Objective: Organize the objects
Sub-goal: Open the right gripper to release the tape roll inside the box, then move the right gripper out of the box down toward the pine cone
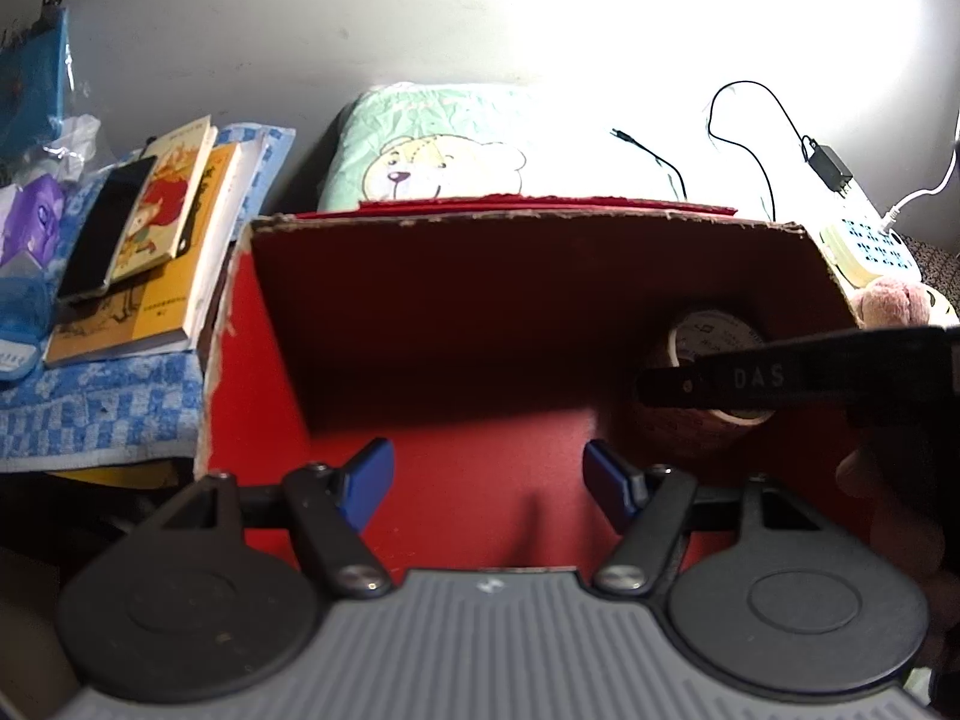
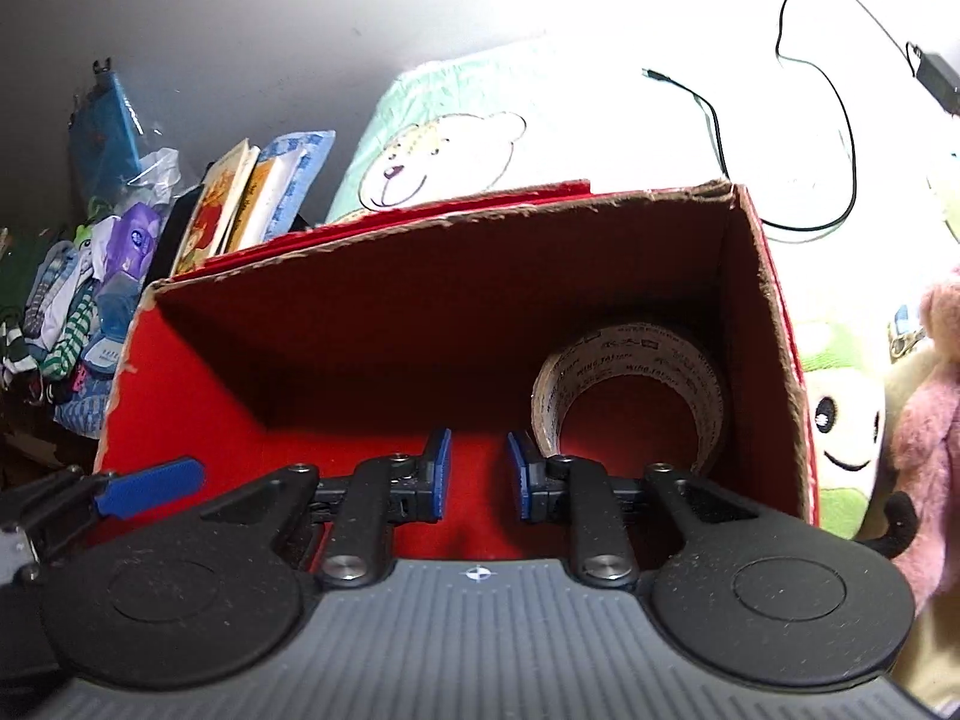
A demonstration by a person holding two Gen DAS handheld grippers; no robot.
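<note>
Judging progress, we rate the task barely begun; one tape roll (image 2: 630, 396) — printed, cylindrical, hollow-cored — lies inside the red box (image 2: 198, 396), just ahead and right of our right gripper (image 2: 478, 474), whose jaws stand narrowly apart, empty; our left gripper (image 1: 489, 480) hangs wide open over the matte red floor; books (image 1: 162, 204) — glossy, flat — wait outside, left of its jaws.

One red box (image 2: 198, 360) holds one tape roll (image 2: 630, 372). Two books (image 1: 168, 198) and one phone (image 1: 102, 228) lie stacked together. One bear pillow (image 1: 444, 144), one charger (image 1: 831, 168) and one pink plush (image 2: 936, 396) are nearby.
</note>
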